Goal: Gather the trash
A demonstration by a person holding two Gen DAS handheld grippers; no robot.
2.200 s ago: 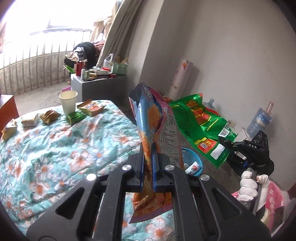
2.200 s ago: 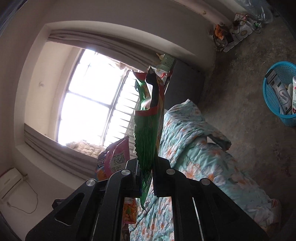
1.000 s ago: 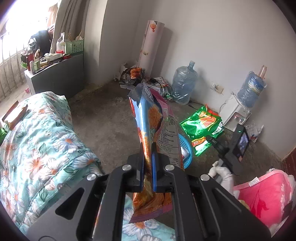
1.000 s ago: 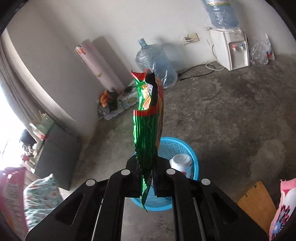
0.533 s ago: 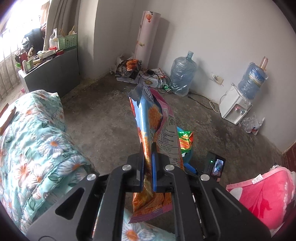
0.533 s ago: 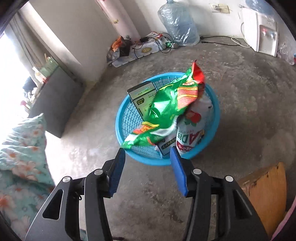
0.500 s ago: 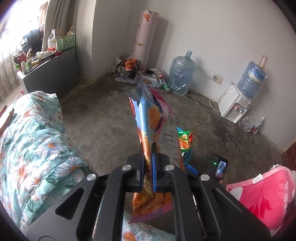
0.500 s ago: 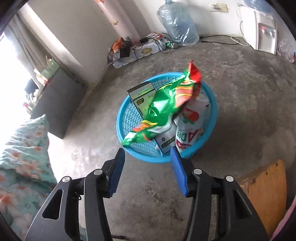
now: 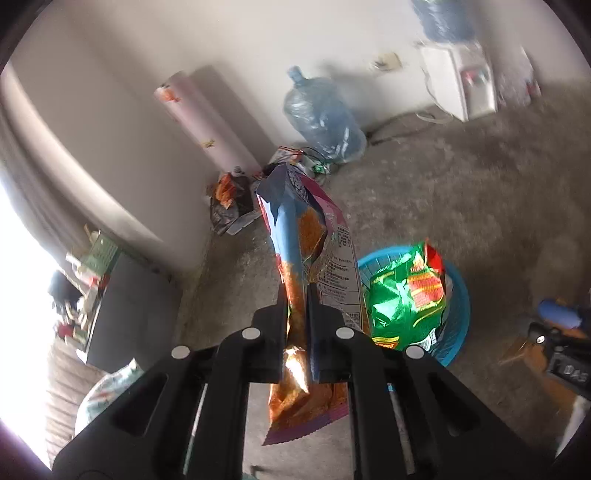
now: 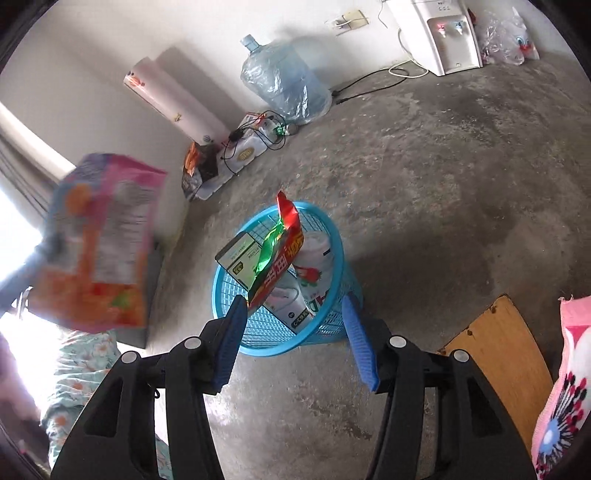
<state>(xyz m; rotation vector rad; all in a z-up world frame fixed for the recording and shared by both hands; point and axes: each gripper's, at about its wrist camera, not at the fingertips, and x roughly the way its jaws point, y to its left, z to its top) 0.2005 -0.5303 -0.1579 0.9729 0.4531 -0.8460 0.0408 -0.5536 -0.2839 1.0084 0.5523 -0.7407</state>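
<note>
Orange-and-pink foil, the snack bag [image 9: 310, 258], stands pinched upright between the pressed-together fingers of the left gripper [image 9: 297, 306], its long axis running up and away from the jaws. The blue basket [image 9: 456, 328], holding the green wrapper [image 9: 406, 306], lies just right and below. The right gripper [image 10: 291, 332] hangs spread and empty above that basket.

home bedroom | floral bedding [image 10: 79, 363] | water dispenser [image 10: 437, 35] | concrete floor [image 10: 443, 155]
</note>
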